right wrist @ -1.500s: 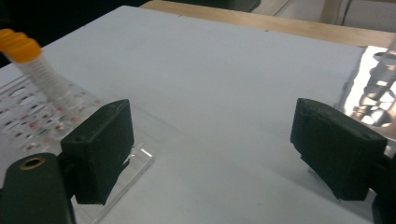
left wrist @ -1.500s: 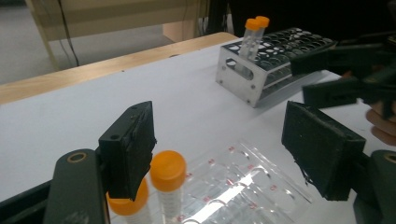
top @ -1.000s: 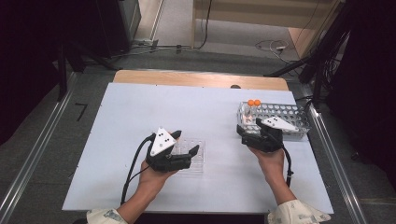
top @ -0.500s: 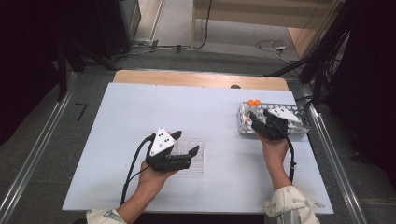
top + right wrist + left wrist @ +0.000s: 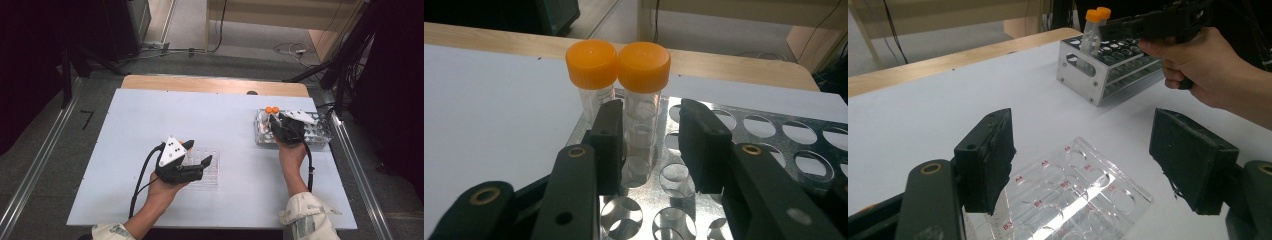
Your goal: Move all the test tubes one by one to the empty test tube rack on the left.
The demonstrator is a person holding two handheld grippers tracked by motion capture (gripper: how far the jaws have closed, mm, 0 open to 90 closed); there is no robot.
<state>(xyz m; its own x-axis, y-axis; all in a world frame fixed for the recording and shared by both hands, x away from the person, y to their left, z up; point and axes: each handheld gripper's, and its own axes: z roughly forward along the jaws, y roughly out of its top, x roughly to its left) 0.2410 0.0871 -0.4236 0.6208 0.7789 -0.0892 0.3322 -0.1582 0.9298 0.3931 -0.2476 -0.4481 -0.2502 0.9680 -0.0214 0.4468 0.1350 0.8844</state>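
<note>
The right gripper [image 5: 646,150] has just been closing its jaws around the nearer of two clear orange-capped tubes [image 5: 642,107]; one pad touches it, the other stands just off. Both tubes stand upright in a corner of the perforated metal rack [image 5: 317,134]. Well apart from that rack, the left gripper [image 5: 1083,165] hangs open over the clear plastic well plate [image 5: 1073,192] on the white table [image 5: 150,115].

In the right gripper view, the tool's near jaw hid the lower part of the clear orange-capped tube [image 5: 642,95]. The clear plastic well plate [image 5: 1083,195] ran off the bottom edge, and its red labels were too small to read.
</note>
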